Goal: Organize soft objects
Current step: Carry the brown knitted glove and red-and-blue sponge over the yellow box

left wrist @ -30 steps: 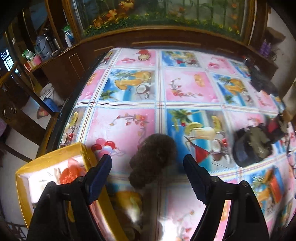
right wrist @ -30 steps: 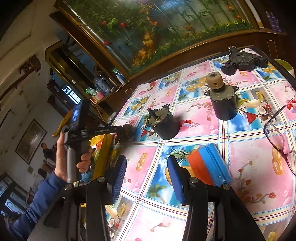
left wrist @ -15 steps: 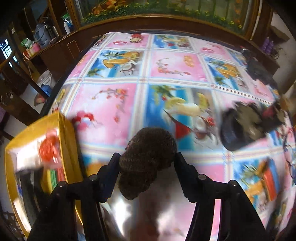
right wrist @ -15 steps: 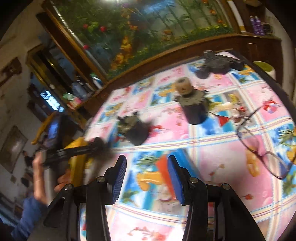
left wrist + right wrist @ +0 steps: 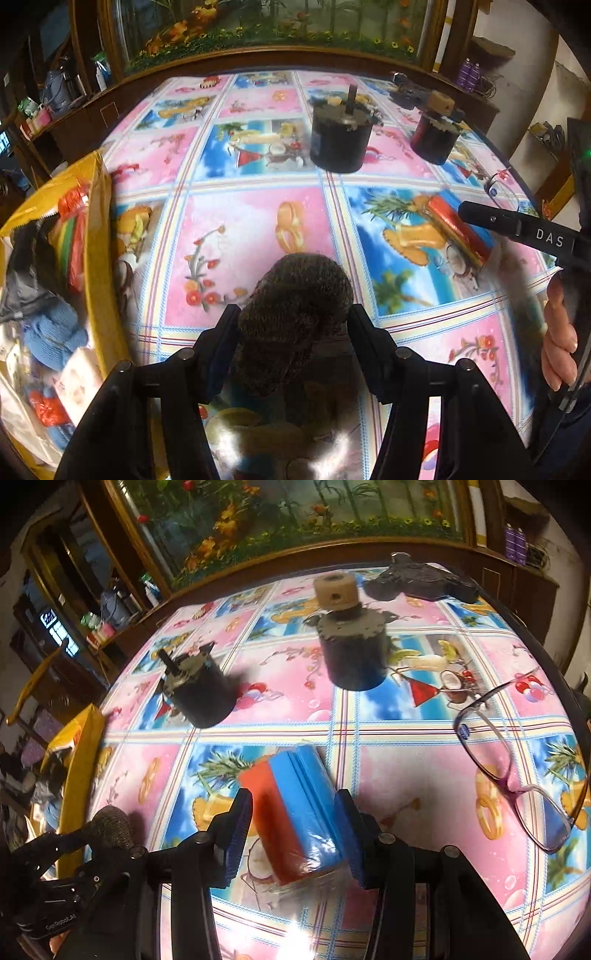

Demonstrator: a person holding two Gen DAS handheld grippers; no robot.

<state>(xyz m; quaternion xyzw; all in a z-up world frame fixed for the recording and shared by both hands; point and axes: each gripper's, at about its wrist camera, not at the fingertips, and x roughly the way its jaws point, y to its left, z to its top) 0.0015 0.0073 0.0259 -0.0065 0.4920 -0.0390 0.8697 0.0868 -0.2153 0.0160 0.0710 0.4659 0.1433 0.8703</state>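
Note:
My left gripper (image 5: 291,328) is shut on a dark brown knitted soft roll (image 5: 295,317) and holds it over the patterned tablecloth; the roll also shows in the right wrist view (image 5: 110,827). My right gripper (image 5: 293,830) is open, its blue pads on either side of a red and blue sponge block (image 5: 295,808) that lies on the table, with small gaps. The sponge also shows in the left wrist view (image 5: 458,232). A yellow box (image 5: 98,236) at the table's left edge holds several soft items.
Two black motor-like cylinders (image 5: 199,694) (image 5: 352,653) stand further back on the table. A pair of glasses (image 5: 517,768) lies at the right. A dark plastic part (image 5: 421,579) lies at the far edge. A wooden cabinet with an aquarium stands behind.
My left gripper closed on the brown roll and swung right, away from the yellow box. My right gripper moved forward and down so its pads now flank the sponge.

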